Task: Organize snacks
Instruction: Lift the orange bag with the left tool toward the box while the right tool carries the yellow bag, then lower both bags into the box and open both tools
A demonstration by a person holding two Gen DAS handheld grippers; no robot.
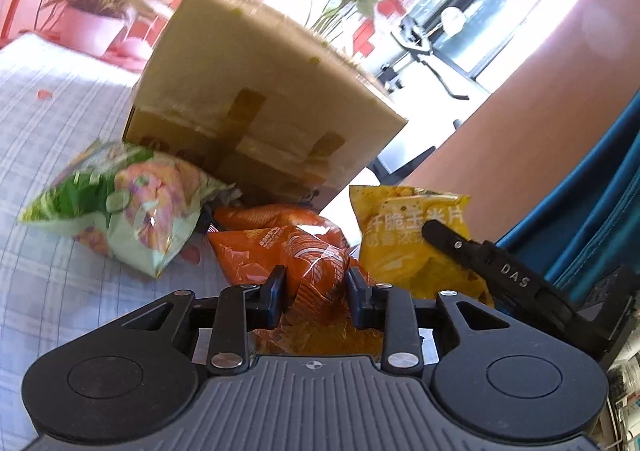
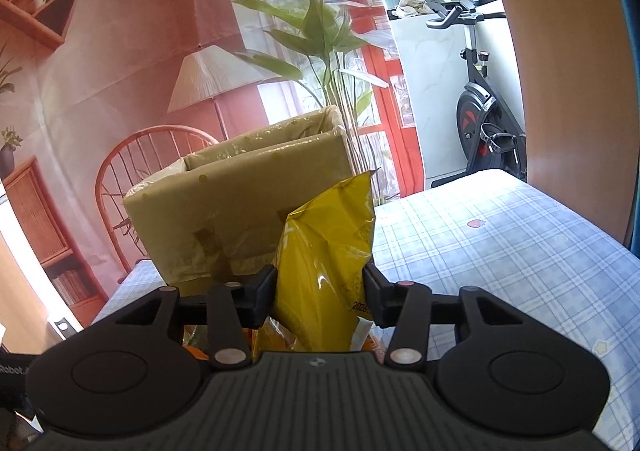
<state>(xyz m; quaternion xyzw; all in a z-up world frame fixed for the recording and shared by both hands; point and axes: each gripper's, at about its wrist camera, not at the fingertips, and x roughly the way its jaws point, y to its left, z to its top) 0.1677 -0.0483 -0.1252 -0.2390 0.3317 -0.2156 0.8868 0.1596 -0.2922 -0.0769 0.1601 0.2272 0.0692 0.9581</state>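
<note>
I am working over a surface (image 2: 500, 251) covered with a blue checked cloth. The biggest thing on it is a cardboard box (image 1: 256, 91) lined with a see-through bag, open at the top. It stands toward the far edge of the surface. I think the snacks go in there.

In front of the box lies a little heap of snack bags. A green snack bag (image 1: 120, 203) lies on the left side, touching the bottom of the box. An orange snack bag (image 1: 316, 263) lies in the middle, with another orange one behind it.

My left gripper (image 1: 316, 285) has its jaws narrow and pressed on both sides of the orange snack bag. The bag looks pinched but not yet lifted far.

My right gripper (image 2: 320, 293) has its jaws closed on a yellow corn chip bag (image 2: 324, 251). That bag stands up in the jaws, just in front of the box wall.

So I think I am at the picking-up step, with one bag in each hand.

Next I should lift both bags higher than the box rim. Then I move them over the opening and let go. I must squeeze softly, because chips break.
</note>
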